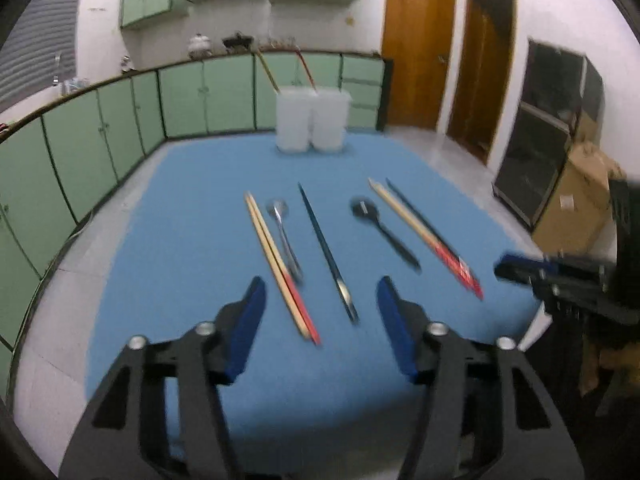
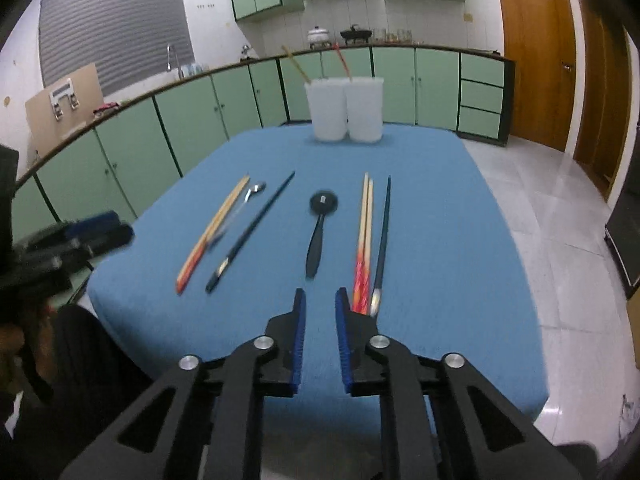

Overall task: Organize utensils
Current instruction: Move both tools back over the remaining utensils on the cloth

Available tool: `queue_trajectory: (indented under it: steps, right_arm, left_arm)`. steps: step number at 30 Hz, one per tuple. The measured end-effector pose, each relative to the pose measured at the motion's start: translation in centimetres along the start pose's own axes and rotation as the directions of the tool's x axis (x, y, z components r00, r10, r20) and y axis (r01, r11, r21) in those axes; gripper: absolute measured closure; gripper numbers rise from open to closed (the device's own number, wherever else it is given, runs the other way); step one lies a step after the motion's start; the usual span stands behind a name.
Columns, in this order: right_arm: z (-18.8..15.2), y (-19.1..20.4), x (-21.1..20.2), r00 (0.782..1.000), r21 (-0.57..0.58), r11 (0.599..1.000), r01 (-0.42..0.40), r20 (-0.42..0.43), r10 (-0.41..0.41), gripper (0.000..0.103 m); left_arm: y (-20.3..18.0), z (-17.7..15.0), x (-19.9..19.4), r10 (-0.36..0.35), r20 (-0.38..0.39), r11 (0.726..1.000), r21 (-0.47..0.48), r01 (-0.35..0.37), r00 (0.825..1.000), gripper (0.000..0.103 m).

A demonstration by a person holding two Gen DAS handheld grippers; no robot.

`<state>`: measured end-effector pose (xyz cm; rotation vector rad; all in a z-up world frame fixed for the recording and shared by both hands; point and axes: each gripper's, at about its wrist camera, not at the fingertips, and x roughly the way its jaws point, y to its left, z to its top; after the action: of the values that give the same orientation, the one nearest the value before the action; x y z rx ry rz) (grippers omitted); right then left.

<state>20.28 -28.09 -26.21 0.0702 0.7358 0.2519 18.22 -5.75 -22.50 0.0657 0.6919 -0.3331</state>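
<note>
Blue cloth covers the table [image 2: 460, 208], and on it the utensils are laid out in a loose row across the middle, handles toward the near edge. From the left side to the right are seen: a pair of wooden chopsticks with red ends [image 1: 280, 264], a metal spoon [image 1: 285, 236] touching them, a single dark chopstick [image 1: 326, 248], a black spoon [image 2: 319, 228], a second wooden pair with red patterned ends [image 2: 365, 236] and, just beside it, another dark chopstick [image 2: 383, 236]. Two white translucent containers [image 2: 346, 108] stand touching each other at the far edge, each with one chopstick leaning out of it.

The left gripper [image 1: 322, 300] is held above the near left part of the table, angled downward toward the cloth. Its blue-padded fingers [image 1: 250, 320] are spread well apart with nothing between them; the red-ended chopsticks and the single dark chopstick are seen beyond the gap, untouched.

The right gripper [image 2: 320, 308] is held above the near edge, likewise tilted downward. Its fingers are drawn close together, a narrow gap of bare cloth is left between the pads [image 2: 300, 336], and nothing is pinched. The handle ends of the patterned pair and the dark chopstick lie just beside its right finger; whether they are touched cannot be told. Both views are blurred by motion. A dark sleeve [image 2: 80, 360] is seen behind the left gripper in the right wrist view.
</note>
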Motion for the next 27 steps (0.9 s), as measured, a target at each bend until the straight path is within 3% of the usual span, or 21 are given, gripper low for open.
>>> queue_trajectory:
  steps: [11,27]
  right_arm:
    - [-1.3,-1.1,2.5,0.997,0.044,0.998,0.040,-0.064,-0.037,0.090]
    - [-1.5,-2.0,4.4,0.995,0.078,0.995,0.056,-0.092,-0.049,0.091]
  left_arm:
    - [-1.3,-2.8,3.8,0.016,-0.083,1.000,-0.010,-0.017,0.996,0.072]
    - [-1.9,-2.5,6.0,0.073,-0.113,0.996,-0.034,-0.077,0.991,0.070]
